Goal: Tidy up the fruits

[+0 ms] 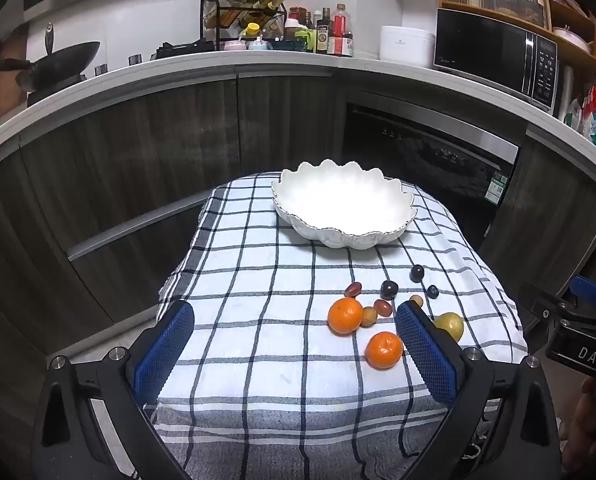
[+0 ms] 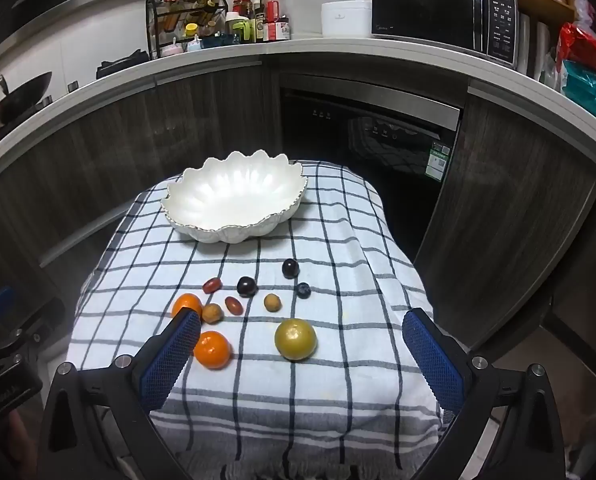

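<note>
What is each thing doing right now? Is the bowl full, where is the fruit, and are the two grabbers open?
White bowl: upright, empty.
Two oranges: on the cloth, apart.
Yellow-green fruit: on the cloth, alone.
Small dark and brown fruits: scattered, none in the bowl.
Checked cloth: spread flat.
Left gripper: open, holding nothing.
Right gripper: open, holding nothing.

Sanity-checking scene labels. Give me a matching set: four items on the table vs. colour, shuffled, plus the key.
Items:
1. bowl
2. largest fruit
3. blueberry
4. fruit nearest the right tool's left finger

Colours:
A. orange
B. dark blue
C. white
D. yellow-green

Pairs: 1-C, 2-D, 3-B, 4-A
</note>
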`<state>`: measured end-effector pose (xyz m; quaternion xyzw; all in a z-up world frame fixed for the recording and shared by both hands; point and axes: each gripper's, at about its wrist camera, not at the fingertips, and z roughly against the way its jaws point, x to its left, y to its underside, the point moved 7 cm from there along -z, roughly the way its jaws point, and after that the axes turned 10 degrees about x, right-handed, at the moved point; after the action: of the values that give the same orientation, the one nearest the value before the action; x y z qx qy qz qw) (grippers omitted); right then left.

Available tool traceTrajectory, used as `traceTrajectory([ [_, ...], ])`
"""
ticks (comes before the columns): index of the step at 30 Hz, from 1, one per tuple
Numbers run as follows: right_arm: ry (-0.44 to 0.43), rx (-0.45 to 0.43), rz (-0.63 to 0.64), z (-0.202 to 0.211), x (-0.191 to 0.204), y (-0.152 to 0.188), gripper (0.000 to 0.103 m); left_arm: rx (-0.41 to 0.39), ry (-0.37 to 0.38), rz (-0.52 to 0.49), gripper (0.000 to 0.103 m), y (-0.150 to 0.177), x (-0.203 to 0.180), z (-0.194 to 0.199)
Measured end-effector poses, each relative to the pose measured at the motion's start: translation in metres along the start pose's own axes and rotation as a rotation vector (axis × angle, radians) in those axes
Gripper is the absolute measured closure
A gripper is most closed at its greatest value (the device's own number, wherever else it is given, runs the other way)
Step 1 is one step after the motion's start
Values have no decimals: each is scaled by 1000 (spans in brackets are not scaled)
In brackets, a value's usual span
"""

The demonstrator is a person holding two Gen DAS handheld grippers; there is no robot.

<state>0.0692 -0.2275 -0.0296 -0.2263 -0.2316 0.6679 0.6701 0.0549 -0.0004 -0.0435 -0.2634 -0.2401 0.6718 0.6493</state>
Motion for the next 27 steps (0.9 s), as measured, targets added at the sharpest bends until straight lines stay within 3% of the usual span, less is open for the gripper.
traceTrajectory([
  [27,6,-18,8,7,0,-1,0,-2,-5,5,0,2,1,3],
])
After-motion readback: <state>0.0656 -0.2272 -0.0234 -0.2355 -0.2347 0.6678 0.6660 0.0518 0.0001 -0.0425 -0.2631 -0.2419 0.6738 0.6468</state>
